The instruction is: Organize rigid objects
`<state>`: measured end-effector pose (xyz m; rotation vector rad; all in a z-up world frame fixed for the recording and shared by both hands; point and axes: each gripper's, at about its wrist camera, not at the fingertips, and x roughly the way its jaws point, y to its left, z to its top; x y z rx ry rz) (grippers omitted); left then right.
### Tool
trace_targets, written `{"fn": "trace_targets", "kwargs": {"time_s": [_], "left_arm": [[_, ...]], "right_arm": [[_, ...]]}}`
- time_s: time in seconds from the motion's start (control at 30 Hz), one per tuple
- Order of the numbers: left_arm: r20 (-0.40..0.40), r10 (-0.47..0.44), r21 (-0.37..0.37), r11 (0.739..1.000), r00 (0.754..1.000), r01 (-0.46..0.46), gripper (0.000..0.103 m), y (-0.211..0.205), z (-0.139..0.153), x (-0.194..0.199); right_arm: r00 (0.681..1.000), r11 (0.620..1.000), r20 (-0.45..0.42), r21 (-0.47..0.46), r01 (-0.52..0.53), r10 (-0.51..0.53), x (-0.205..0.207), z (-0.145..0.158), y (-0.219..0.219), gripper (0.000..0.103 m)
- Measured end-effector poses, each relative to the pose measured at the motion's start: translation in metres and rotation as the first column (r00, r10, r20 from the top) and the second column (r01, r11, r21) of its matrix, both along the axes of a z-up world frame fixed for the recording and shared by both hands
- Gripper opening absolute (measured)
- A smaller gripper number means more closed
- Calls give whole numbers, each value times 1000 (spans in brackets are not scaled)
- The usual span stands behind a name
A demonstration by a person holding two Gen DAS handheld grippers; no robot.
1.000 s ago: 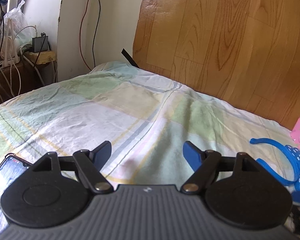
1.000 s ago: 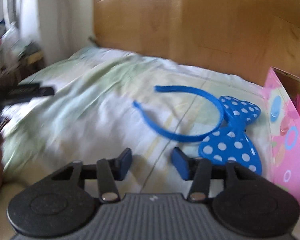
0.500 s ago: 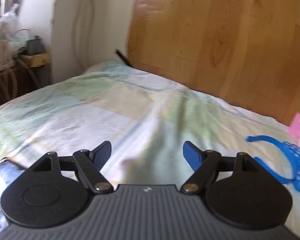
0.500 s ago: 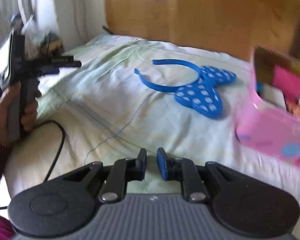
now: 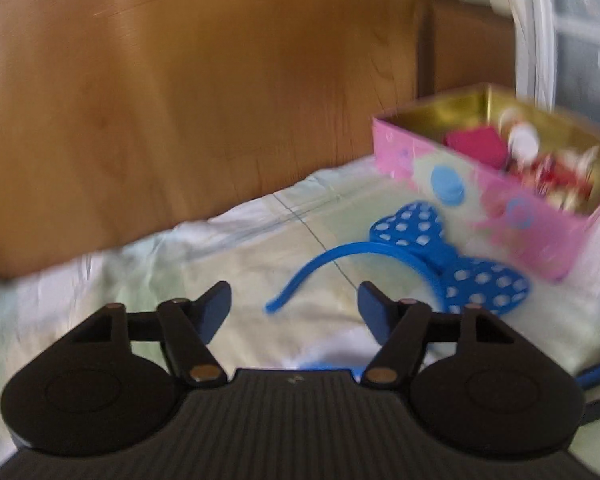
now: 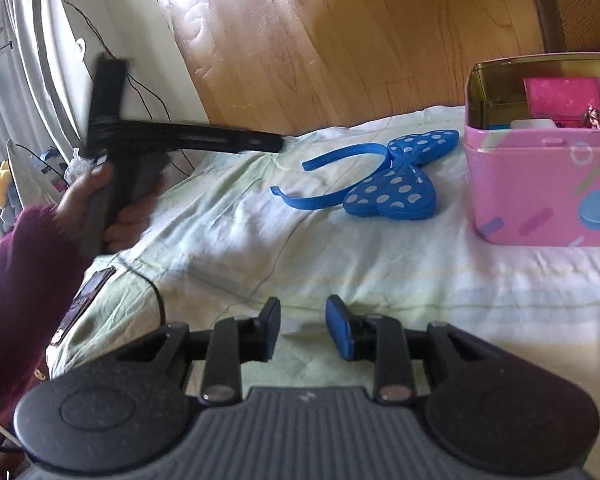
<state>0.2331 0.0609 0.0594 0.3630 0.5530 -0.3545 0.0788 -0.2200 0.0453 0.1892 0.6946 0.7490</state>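
The blue headband [image 6: 374, 178] with the big spotty bow lies on the bed sheet [image 6: 300, 248], just beside the pink box [image 6: 540, 192]. The box already has some little things in it. The headband is not put away yet, so that job is left. The left gripper [image 5: 294, 306] has just been closing a bit; its fingers are apart, with nothing pinched. The right gripper [image 6: 302, 328] has just been opening, and it is empty too.

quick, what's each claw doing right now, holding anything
Left claw: open, holding nothing; jaws have just been closing, blue polka-dot bow headband lies ahead on the bed.
Right claw: open, nothing between the jaws, which have just been opening.
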Motion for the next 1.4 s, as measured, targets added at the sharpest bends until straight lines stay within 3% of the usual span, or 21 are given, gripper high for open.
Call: {"fn": "trace_targets", "kwargs": {"time_s": [0.07,0.17,0.2,0.23,0.27,0.43,0.53,0.63,0.77,0.9,1.0,1.1,1.2,1.33,1.4], "left_arm": [[-12,12,72,997,1000,-11,68,-13,-8,22],[-90,5,125,992,996,6,53,-23,-27,51],[-122,19,157,988,992,1,35,-25,-36,60],[-137,33,170,985,990,-9,25,-25,-43,65],[-140,31,148,989,990,-10,19,-23,-42,66],[-174,129,86,990,976,-116,11,-9,-41,47],[-241,196,-32,977,951,-210,6,12,-38,17],[-292,222,-132,954,930,-269,6,25,-37,-34],[-269,222,-199,939,937,-279,6,12,-41,-112],[-265,183,-270,929,947,-255,11,-3,-41,-153],[-219,205,-279,924,954,-262,19,-4,-27,-153],[-135,270,-296,907,953,-299,46,8,-7,-149],[-125,296,-308,895,947,-321,46,15,2,-136],[-129,331,-225,908,935,-353,46,9,-7,-111],[-158,325,-229,907,933,-354,46,12,-13,-106]], "right_arm": [[1000,1000,6,-4,-3,3,0,0,0,27],[1000,1000,2,3,-4,4,1,-1,-1,27],[1000,1000,-1,9,-4,4,1,-2,-2,27],[1000,1000,-5,15,-2,2,1,-2,-2,27],[1000,1000,-8,20,0,0,1,-3,-3,27],[1000,1000,-6,23,6,-6,2,-4,-4,27],[1000,1000,11,14,18,-18,-1,-3,-5,29],[998,999,24,14,50,-50,-3,-2,-8,32],[994,993,30,46,106,-107,-5,-1,-20,35],[984,982,-5,70,178,-178,1,-2,-29,42],[978,976,-19,59,209,-208,5,3,-33,43],[975,974,12,39,223,-224,3,10,-31,44],[972,973,39,23,230,-231,4,17,-24,46],[971,971,50,-28,237,-236,13,23,-3,48],[973,972,47,-40,230,-228,18,24,5,49]]}}
